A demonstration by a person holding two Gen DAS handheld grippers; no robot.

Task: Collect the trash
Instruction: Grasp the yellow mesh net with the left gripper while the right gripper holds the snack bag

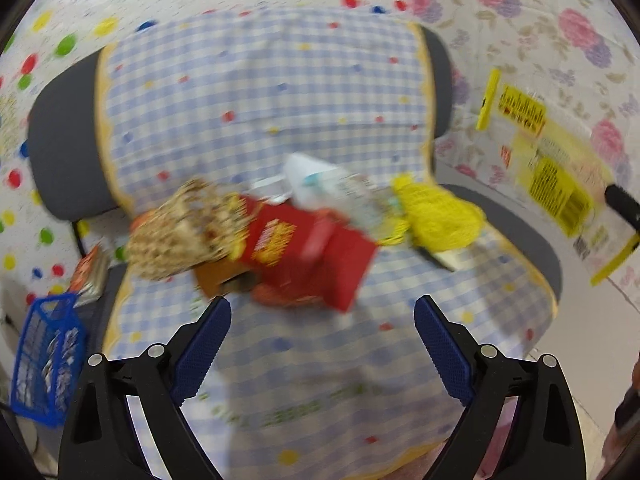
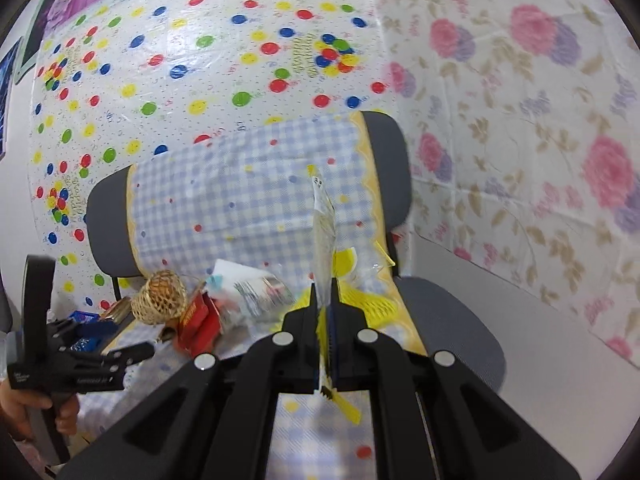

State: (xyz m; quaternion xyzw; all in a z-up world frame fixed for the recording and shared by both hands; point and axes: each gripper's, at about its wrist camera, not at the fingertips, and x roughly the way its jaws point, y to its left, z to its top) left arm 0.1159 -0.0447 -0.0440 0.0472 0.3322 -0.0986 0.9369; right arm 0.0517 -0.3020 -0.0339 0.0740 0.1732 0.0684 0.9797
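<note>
My right claw (image 2: 325, 308) is clamped on a thin, crinkly clear-and-yellow wrapper (image 2: 325, 220) standing upright. My left claw (image 1: 322, 308) gapes wide above the checked chair cloth (image 1: 260, 100); beyond lie a glossy red packet (image 1: 308, 252), woven ball (image 1: 180, 232) and yellow net (image 1: 436, 212).

Two wrist fisheyes, both aimed at the chair (image 1: 68, 148).

Left view: above the seat, tilted down past spread fingers (image 1: 208, 344), close on the litter pile (image 1: 280, 240); blurred. Right view: lower, right of the seat, facing the backrest (image 2: 384, 148) and spotted wall (image 2: 200, 48). Shared: checked cover (image 2: 240, 200), pile, backrest.
</note>
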